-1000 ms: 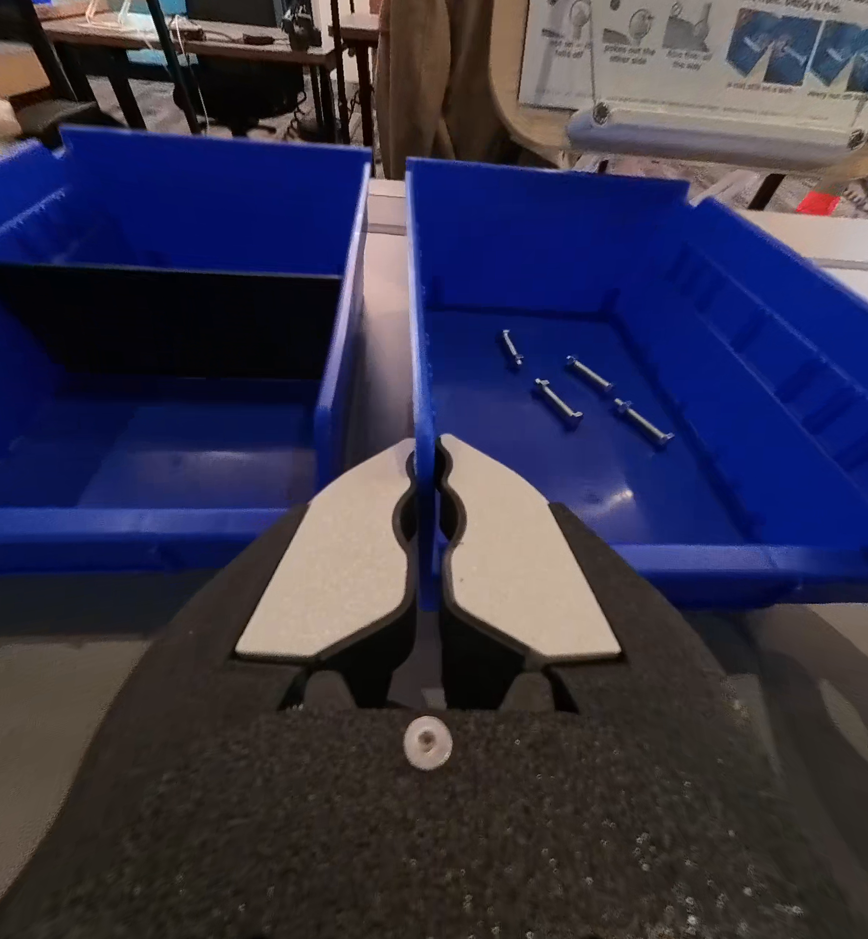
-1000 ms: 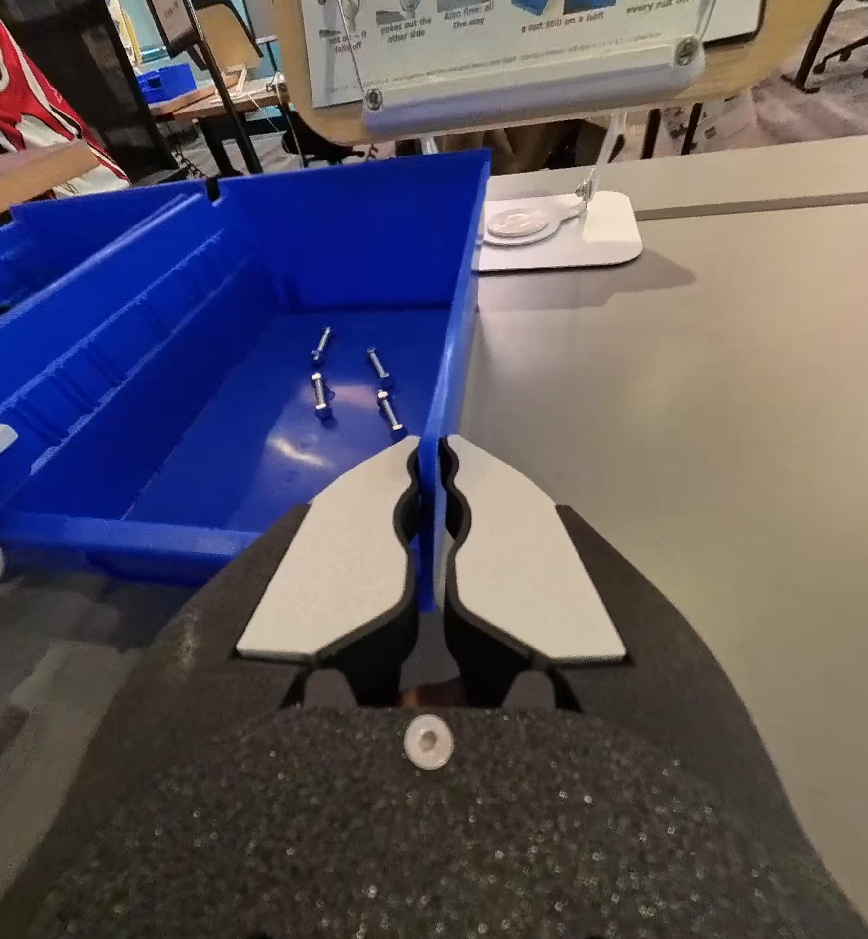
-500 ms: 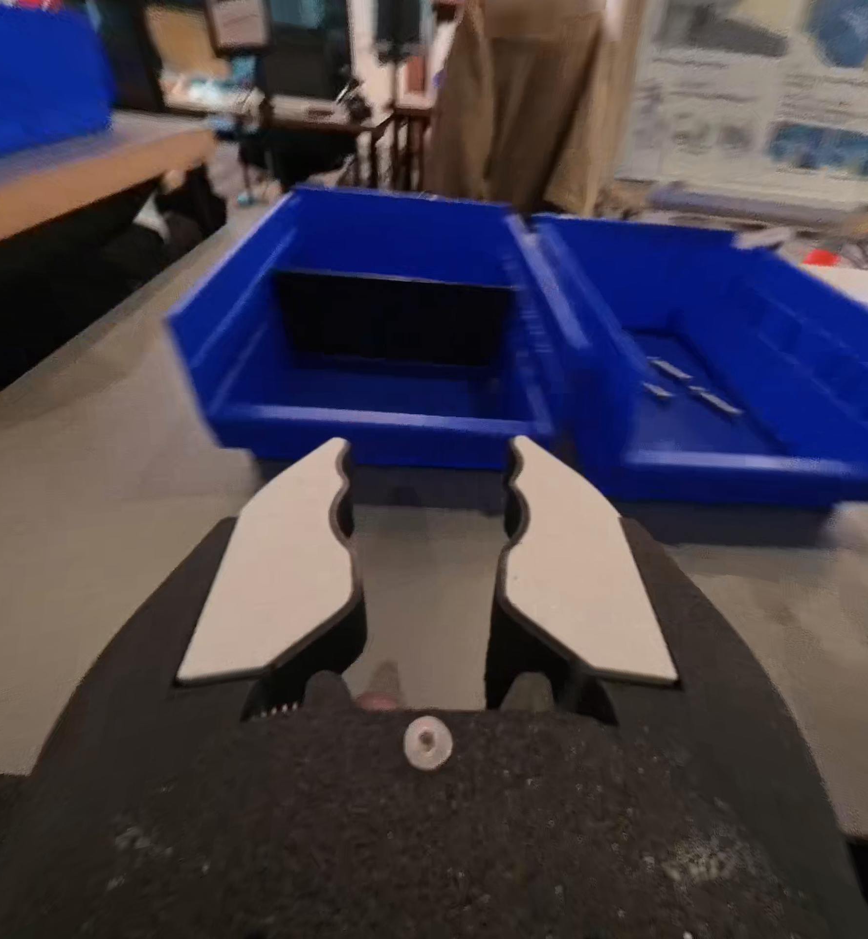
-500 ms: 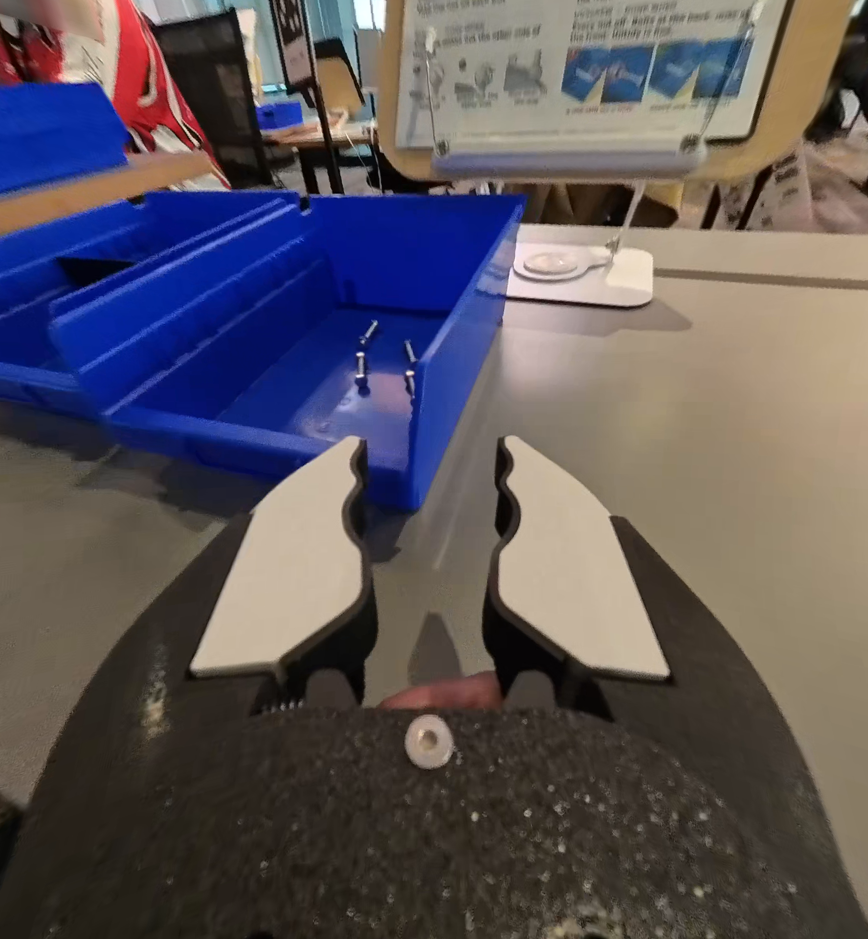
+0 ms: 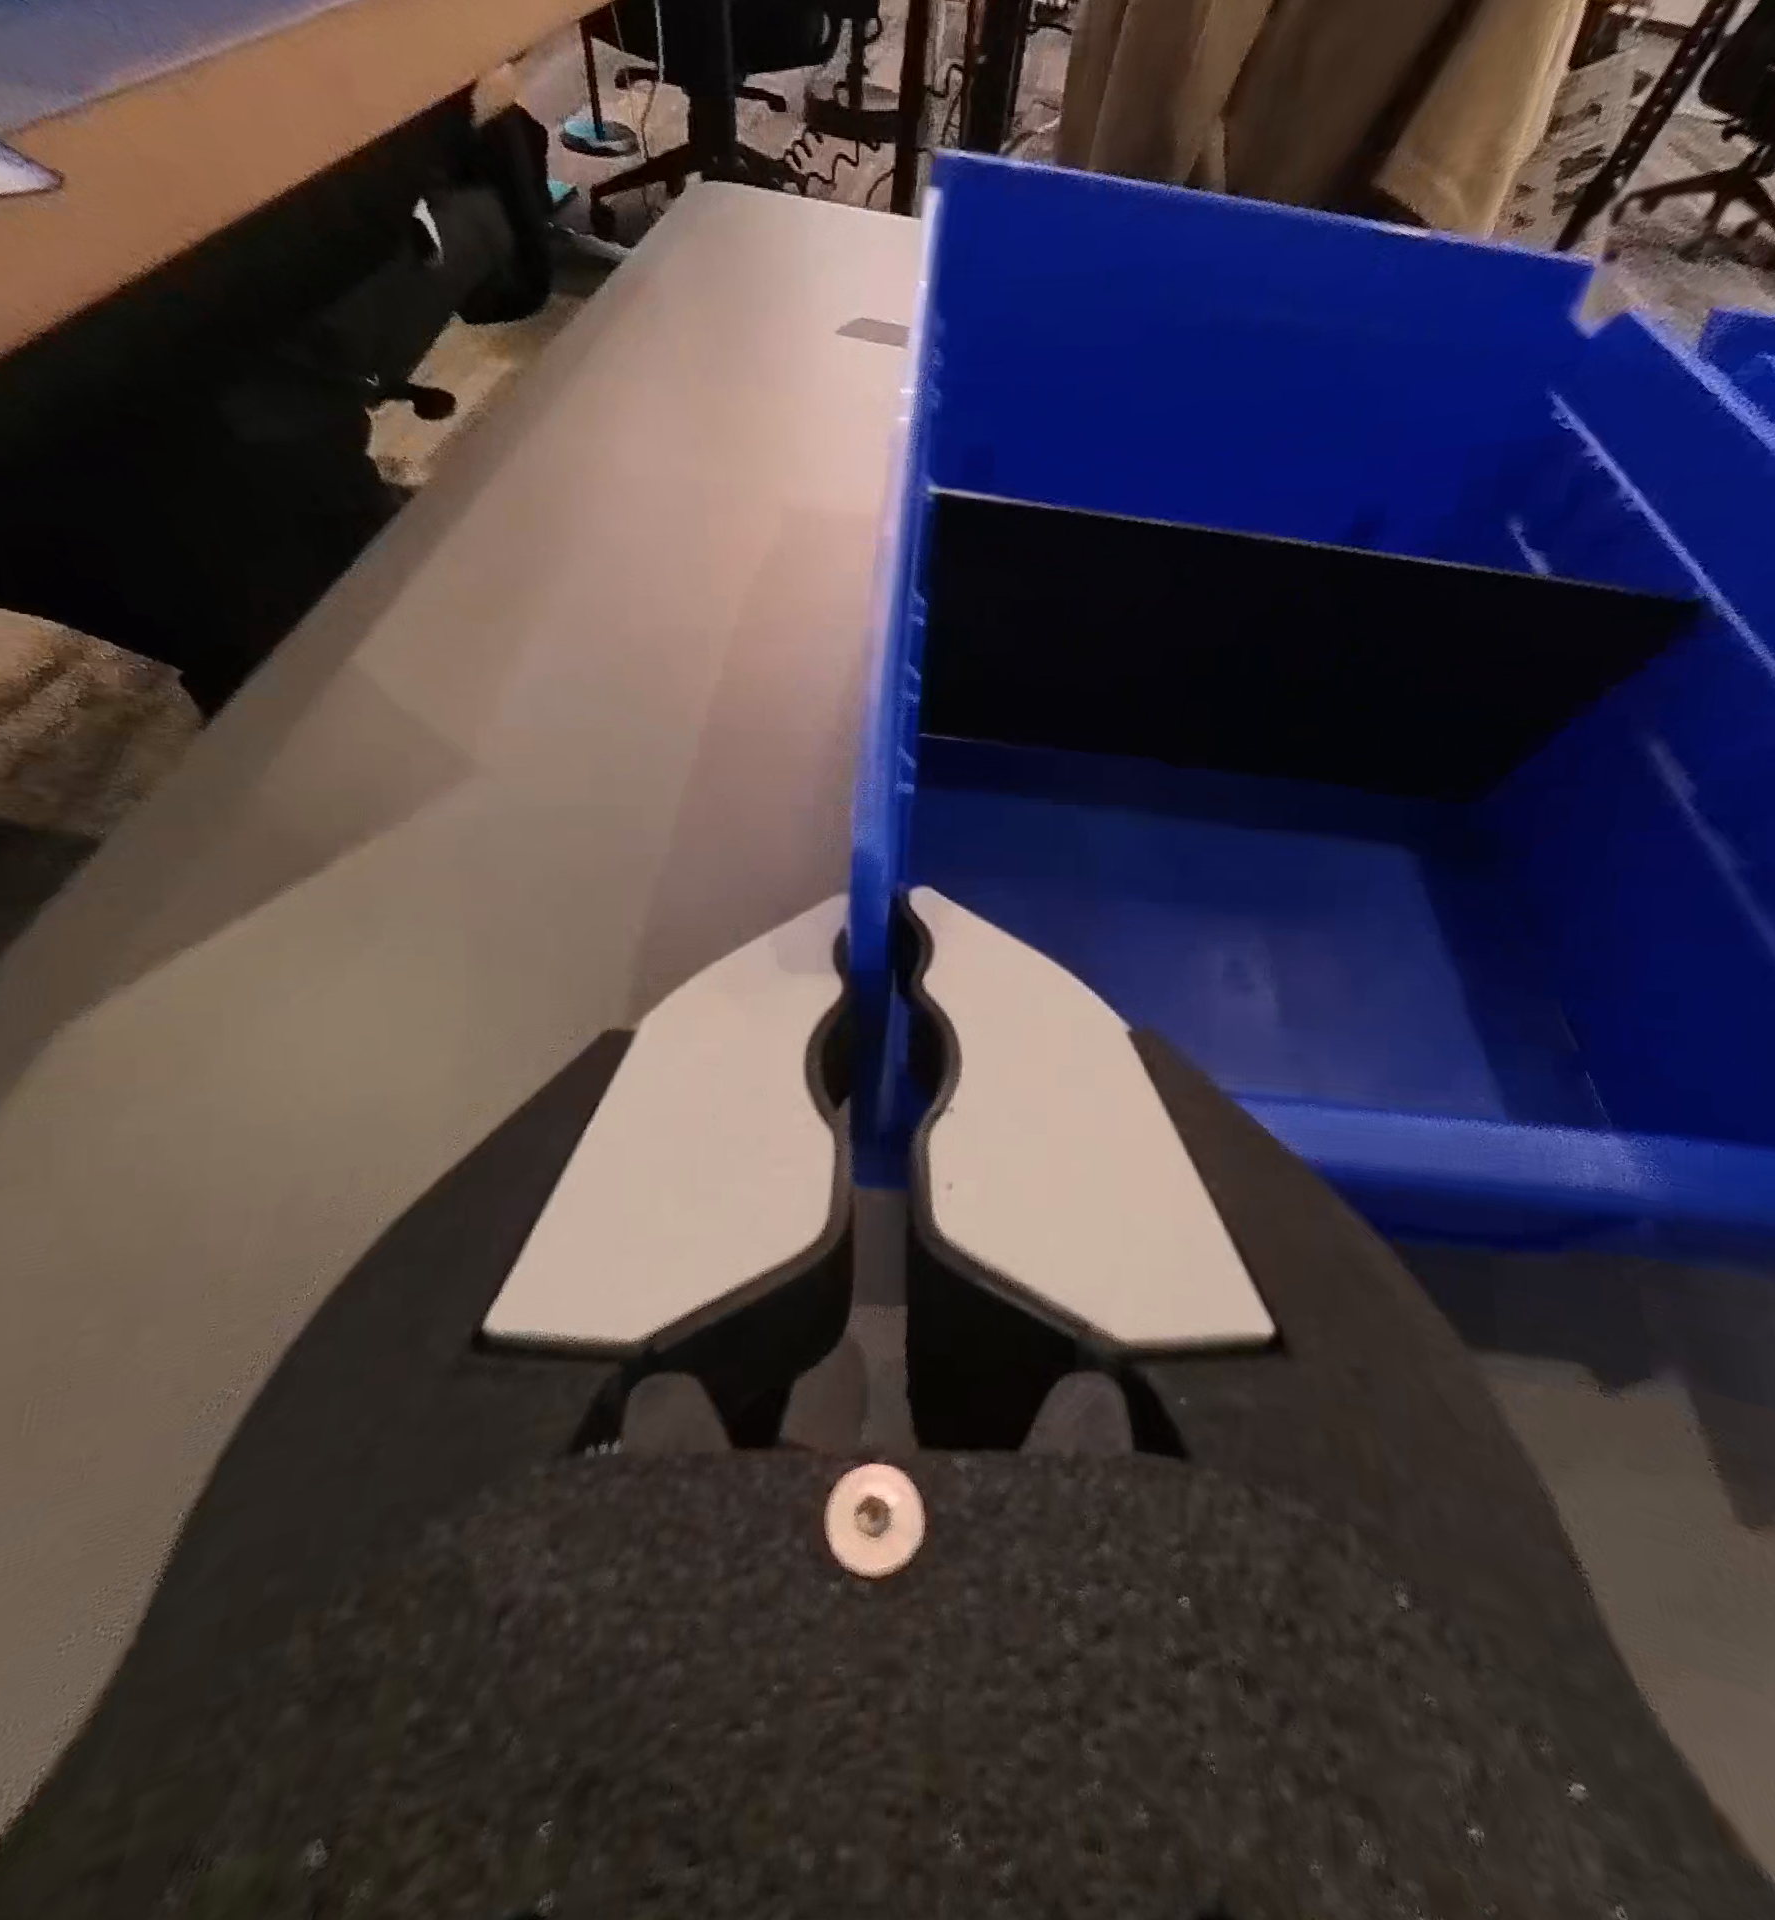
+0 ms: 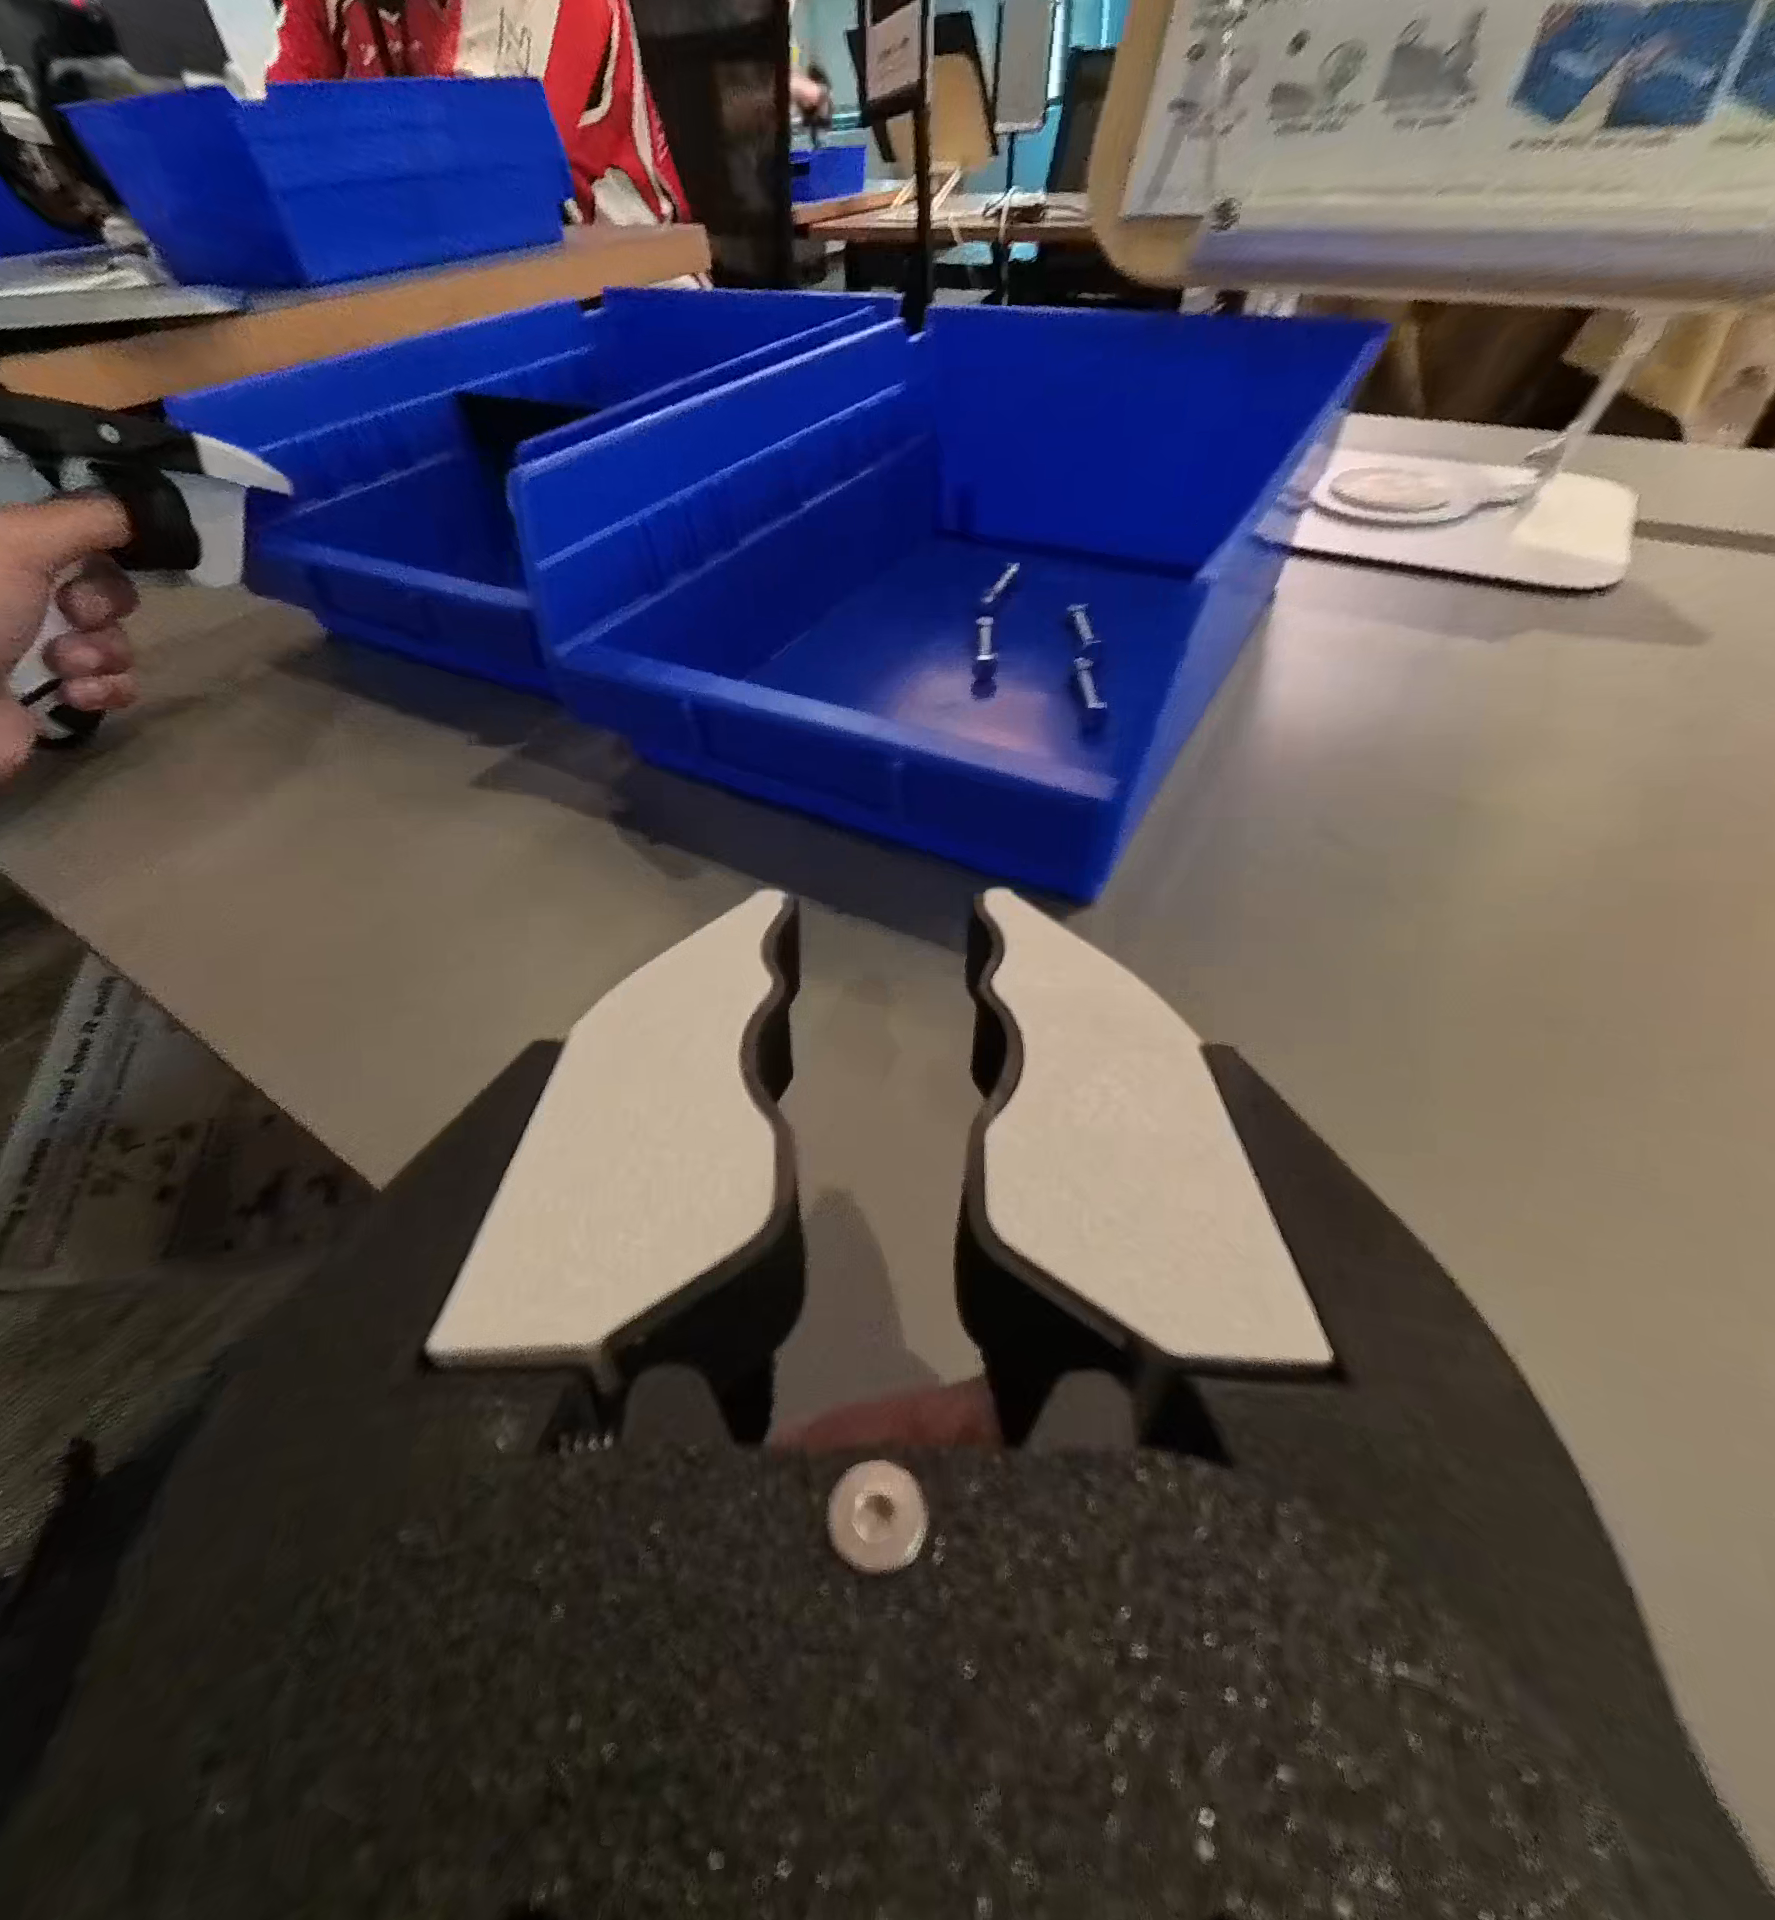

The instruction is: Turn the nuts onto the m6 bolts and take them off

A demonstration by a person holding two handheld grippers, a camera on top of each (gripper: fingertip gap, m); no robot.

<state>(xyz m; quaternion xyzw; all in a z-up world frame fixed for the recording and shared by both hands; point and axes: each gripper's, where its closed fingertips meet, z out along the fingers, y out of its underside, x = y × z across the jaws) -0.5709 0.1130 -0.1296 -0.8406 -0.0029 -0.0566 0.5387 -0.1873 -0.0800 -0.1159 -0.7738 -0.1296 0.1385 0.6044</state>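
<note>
Grey tabletop carries two blue bins side by side, with office furniture, chairs and further blue bins on a wooden bench behind. We see a white-based stand holding an illustrated instruction card to the right of the bins.

Left bin: we note a black divider standing across its interior; the floor in front of the divider is bare blue plastic. Our left gripper is clenched on this bin's left side wall, one pad on the outer face and one on the inner face, the wall running straight forward between the fingers. From the right wrist view we see that same gripper at the far left, gripped by a hand, next to the bin's left edge.

Right bin: four bolts lie on its floor toward the right wall, in two rough rows; nuts appear on their shanks, though the blur leaves that uncertain.

Our right gripper hangs over the table just in front of the right bin's near corner, fingers parted, with only tabletop between them.
</note>
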